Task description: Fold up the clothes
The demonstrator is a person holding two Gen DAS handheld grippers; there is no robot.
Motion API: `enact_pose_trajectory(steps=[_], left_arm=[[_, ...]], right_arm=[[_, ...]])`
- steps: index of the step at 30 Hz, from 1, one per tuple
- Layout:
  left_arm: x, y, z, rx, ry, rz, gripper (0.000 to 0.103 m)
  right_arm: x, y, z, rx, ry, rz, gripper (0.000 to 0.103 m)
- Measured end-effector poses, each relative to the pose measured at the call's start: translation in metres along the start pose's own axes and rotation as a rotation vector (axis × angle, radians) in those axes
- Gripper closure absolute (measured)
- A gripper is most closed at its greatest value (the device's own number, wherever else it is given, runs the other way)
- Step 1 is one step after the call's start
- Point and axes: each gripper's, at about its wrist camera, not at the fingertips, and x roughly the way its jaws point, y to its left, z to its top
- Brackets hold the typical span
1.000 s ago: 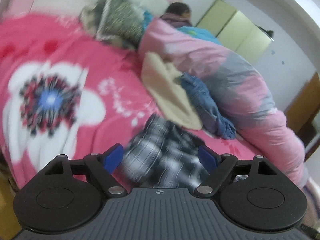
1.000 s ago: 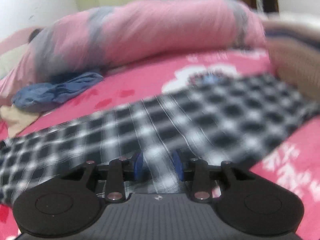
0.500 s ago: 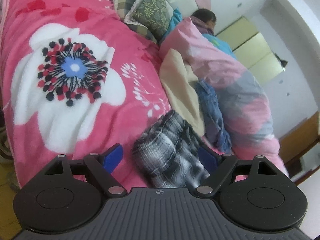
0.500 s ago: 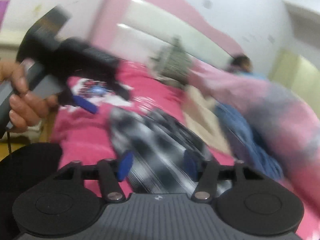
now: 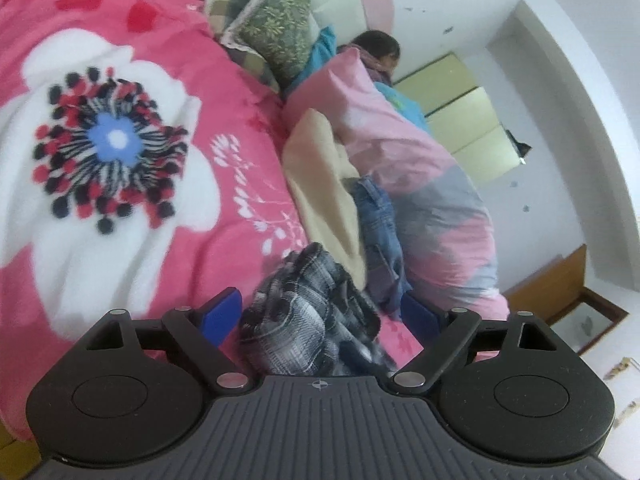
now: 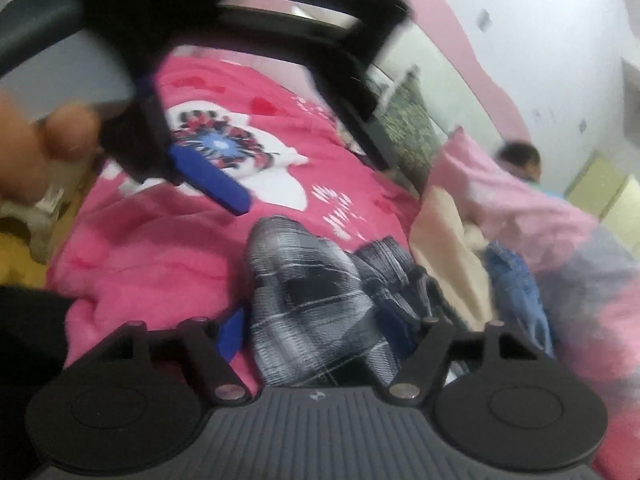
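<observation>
A black-and-white plaid garment [image 5: 304, 312] lies bunched on the pink floral blanket [image 5: 120, 240]. My left gripper [image 5: 320, 314] straddles it with its jaws opening, and pink blanket shows between each blue pad and the cloth. In the right wrist view the same plaid garment [image 6: 312, 292] fills my right gripper [image 6: 312, 332]. Its jaws are closing and the cloth lies against both pads. A blue pad [image 6: 208, 178] of the left gripper hangs just above and beyond it, held by a hand [image 6: 36, 152].
A beige cloth [image 5: 320, 192] and blue jeans [image 5: 380, 220] lie beside a rolled pink-and-grey duvet [image 5: 432, 200]. Patterned pillows [image 5: 276, 28] lean at the headboard, and a person [image 5: 380, 44] lies behind the duvet. Wooden furniture [image 5: 560, 280] stands by the far wall.
My right gripper swung across the bed from the spread-out plaid cloth to the left gripper, rolling as it went. The plaid cloth is now bunched. My left gripper rolled and dipped slightly.
</observation>
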Motion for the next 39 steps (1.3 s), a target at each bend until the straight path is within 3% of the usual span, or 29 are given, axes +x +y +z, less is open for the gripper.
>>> enact_pose_trajectory(steps=[4,7,11,14,18,28,33,37,39], left_arm=[[0.007,0.005,0.006,-0.035,0.024,-0.051,0.014],[0.014,0.015,0.013,-0.117,0.048,-0.116,0.013],[0.026,0.024,0.023,-0.226,0.07,-0.196,0.01],[0.035,0.021,0.027,-0.251,0.092,-0.228,0.008],[0.052,0.013,0.024,-0.225,0.163,-0.191,0.007],[0.072,0.004,0.021,-0.203,0.233,-0.121,0.006],[0.096,-0.003,0.02,-0.158,0.296,-0.036,0.023],[0.107,-0.01,0.017,-0.101,0.307,0.018,0.029],[0.109,-0.011,0.017,-0.093,0.301,0.039,0.037]], right_arm=[[0.0,-0.016,-0.002,0.12,0.011,-0.018,0.081],[-0.005,-0.043,-0.011,0.31,0.004,-0.002,0.087],[-0.005,-0.089,-0.031,0.631,0.007,0.066,0.088],[-0.002,-0.104,-0.045,0.758,0.011,0.114,0.088],[-0.003,-0.104,-0.048,0.763,0.002,0.122,0.088],[-0.001,-0.097,-0.048,0.733,0.0,0.122,0.087],[-0.001,-0.094,-0.048,0.722,0.002,0.109,0.086],[-0.001,-0.088,-0.046,0.69,0.008,0.089,0.085],[0.001,-0.087,-0.045,0.677,0.019,0.086,0.08]])
